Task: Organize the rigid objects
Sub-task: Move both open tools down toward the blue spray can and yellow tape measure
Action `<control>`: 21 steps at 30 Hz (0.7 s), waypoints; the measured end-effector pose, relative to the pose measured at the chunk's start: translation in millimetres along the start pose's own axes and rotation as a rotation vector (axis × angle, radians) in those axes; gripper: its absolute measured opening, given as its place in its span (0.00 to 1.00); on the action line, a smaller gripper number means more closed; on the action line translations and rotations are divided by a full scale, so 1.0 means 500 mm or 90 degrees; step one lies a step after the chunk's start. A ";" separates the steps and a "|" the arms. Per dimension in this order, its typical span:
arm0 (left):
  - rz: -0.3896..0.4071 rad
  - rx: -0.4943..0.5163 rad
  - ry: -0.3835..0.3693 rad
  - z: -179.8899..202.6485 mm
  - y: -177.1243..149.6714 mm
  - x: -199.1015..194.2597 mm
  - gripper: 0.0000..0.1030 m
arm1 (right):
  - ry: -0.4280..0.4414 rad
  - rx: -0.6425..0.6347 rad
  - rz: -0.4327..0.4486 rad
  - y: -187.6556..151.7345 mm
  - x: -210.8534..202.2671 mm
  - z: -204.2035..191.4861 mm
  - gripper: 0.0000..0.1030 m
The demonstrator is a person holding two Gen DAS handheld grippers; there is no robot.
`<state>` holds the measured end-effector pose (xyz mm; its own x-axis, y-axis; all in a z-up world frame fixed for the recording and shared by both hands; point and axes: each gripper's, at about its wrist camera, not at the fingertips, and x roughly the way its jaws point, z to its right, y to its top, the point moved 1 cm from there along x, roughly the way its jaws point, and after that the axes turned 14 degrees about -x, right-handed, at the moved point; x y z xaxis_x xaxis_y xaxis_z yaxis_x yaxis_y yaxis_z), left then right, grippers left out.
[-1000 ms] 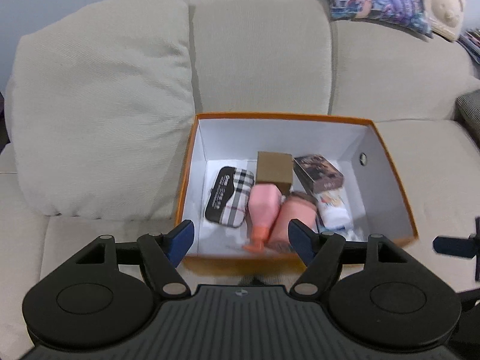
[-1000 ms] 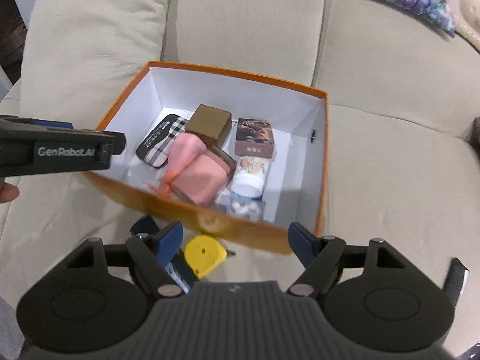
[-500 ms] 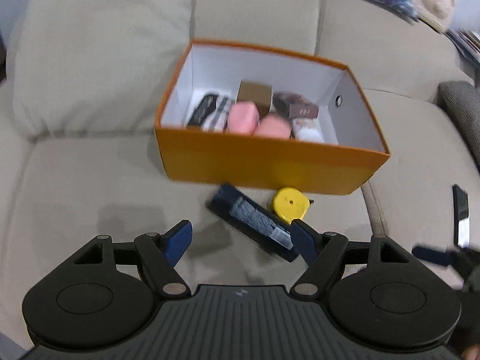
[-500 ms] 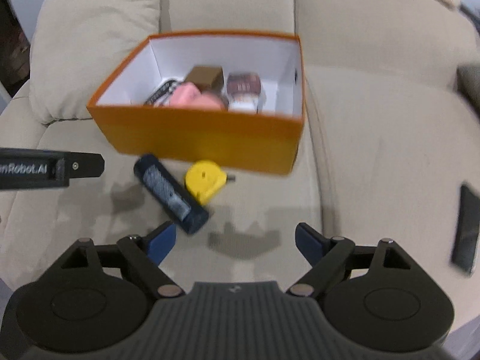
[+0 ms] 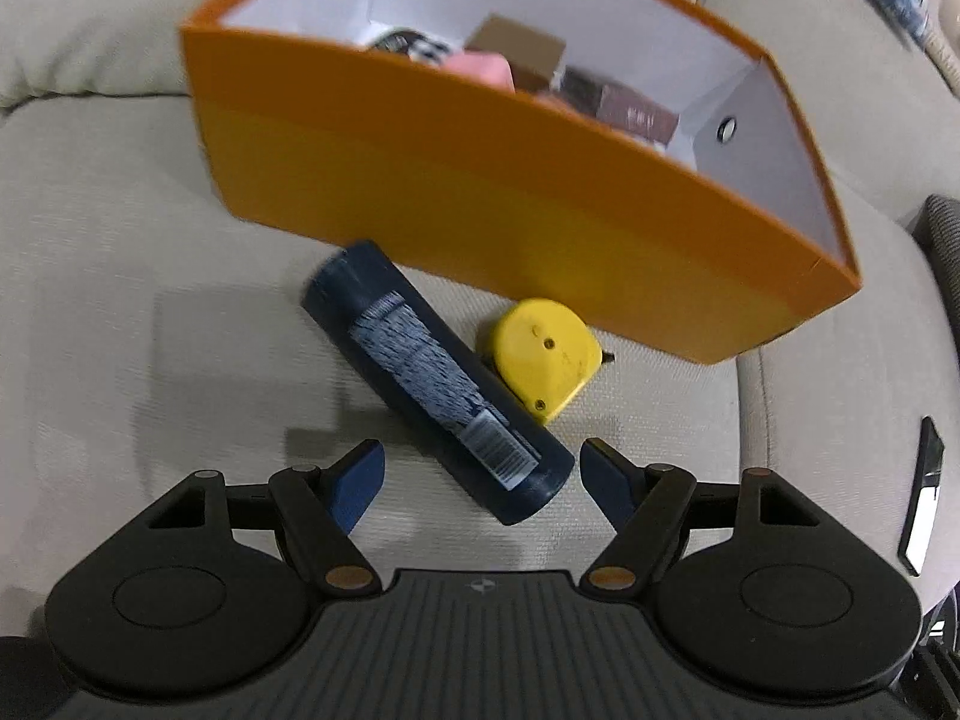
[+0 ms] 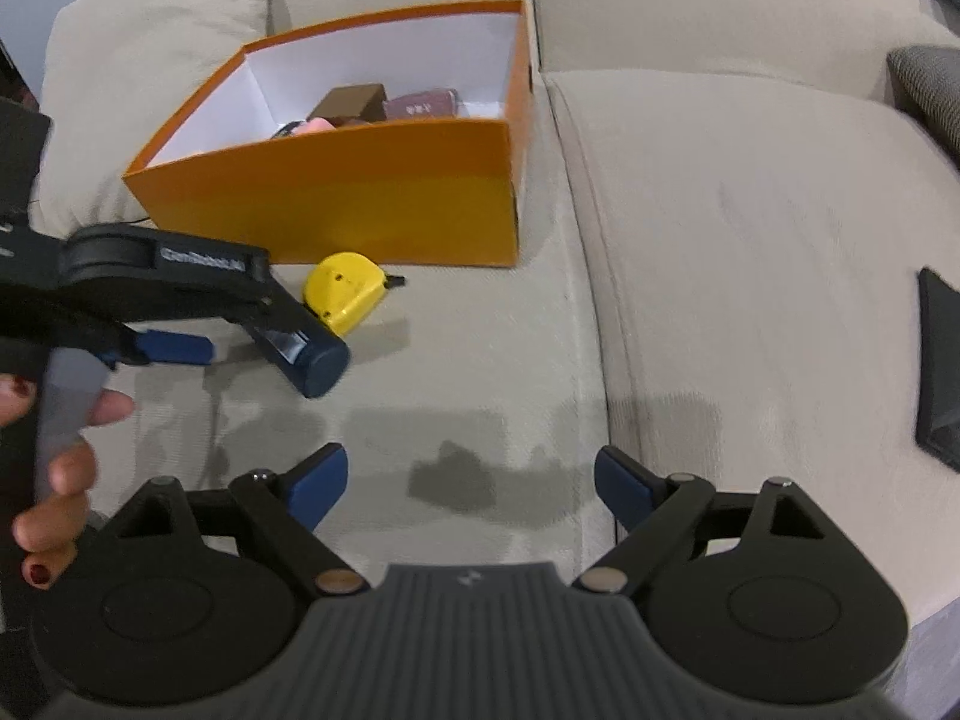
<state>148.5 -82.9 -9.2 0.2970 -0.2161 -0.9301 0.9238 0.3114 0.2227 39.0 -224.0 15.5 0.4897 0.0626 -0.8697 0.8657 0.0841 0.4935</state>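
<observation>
Even indoor light, moderately bright; soft grey shadows fall on the sofa cushion (image 6: 468, 468) below both claws. Motion blur smears the orange box (image 5: 480, 192) in the left wrist view. Fisheye bends the edges, corners dark; slight glare on the dark bottle (image 5: 438, 384).

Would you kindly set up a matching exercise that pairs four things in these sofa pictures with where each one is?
Things:
1. dark blue bottle
2. yellow tape measure
3. brown cube box
4. flat black device

Places:
A. inside the orange box
B. alone on the right seat cushion
C. lying on the cushion, near end between the left gripper's open fingers
D. on the cushion beside the bottle, before the orange box

Pairs: 1-C, 2-D, 3-A, 4-B
</observation>
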 end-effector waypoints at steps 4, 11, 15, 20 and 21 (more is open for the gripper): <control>-0.003 0.003 0.020 0.011 -0.001 0.036 0.85 | 0.006 0.009 -0.012 -0.010 0.026 0.015 0.87; -0.005 0.006 0.018 -0.020 0.001 0.037 0.93 | 0.014 0.008 -0.034 -0.011 0.067 0.021 0.87; 0.012 0.012 0.037 -0.055 0.009 0.007 0.93 | 0.019 -0.004 -0.031 0.008 0.080 0.003 0.88; 0.037 0.009 0.106 -0.118 0.045 -0.033 0.88 | 0.008 -0.034 -0.017 0.040 0.088 -0.035 0.88; 0.022 -0.003 0.090 -0.132 0.053 -0.033 0.87 | 0.003 -0.034 -0.012 0.049 0.090 -0.040 0.88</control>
<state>152.1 -10.1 -7.4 0.2912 -0.0723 -0.9539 0.9125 0.3206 0.2542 80.1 -199.2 -11.6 0.4725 0.0649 -0.8790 0.8681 0.1379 0.4768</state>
